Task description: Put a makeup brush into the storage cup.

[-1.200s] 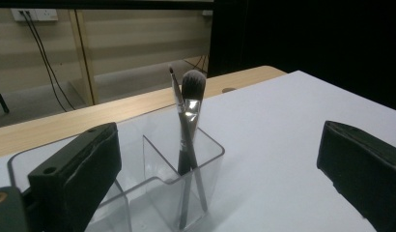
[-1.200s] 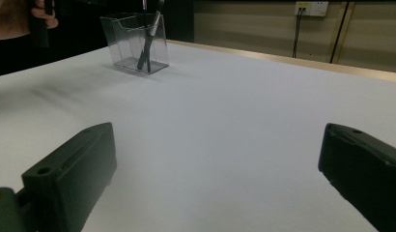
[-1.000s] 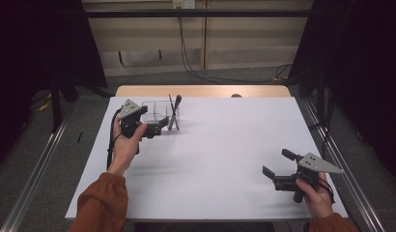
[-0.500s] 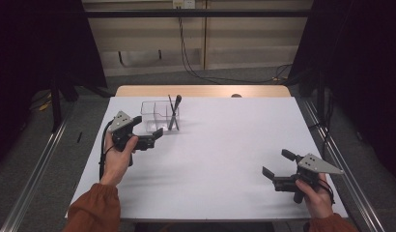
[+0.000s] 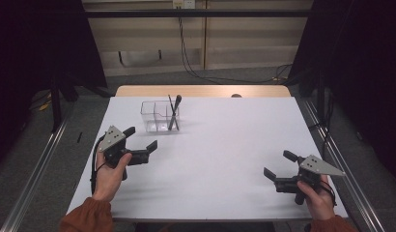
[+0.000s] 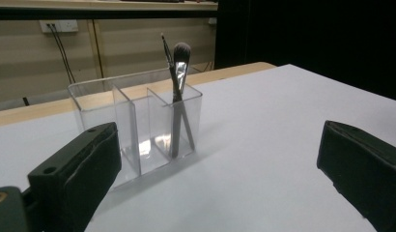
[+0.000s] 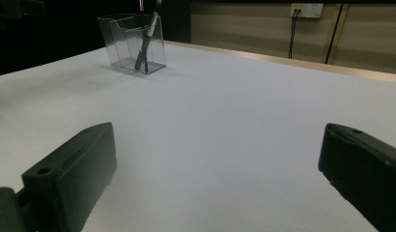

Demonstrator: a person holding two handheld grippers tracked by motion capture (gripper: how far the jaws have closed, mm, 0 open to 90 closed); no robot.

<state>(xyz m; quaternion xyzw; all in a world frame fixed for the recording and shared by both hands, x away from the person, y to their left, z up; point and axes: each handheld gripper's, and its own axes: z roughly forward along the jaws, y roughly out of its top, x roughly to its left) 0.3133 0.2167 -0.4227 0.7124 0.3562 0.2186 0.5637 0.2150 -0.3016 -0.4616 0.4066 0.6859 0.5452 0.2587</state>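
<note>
Black jaws wide apart on left gripper (image 5: 140, 138) and right gripper (image 5: 279, 167); both empty, near clear organizer (image 5: 160, 116).

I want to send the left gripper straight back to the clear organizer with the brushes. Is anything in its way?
Nothing visible. The left gripper, jaws open, faces the clear organizer across bare white table. The makeup brushes stand inside its end compartment.

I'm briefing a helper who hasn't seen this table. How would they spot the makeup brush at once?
On the white table, look toward the far left part for the clear plastic organizer. In its right-hand compartment, in the high view, two tools stand crossed. The makeup brush is the thicker, dark-handled one with a rounded bristle head, unlike the thin pointed brush leaning across it.
</note>
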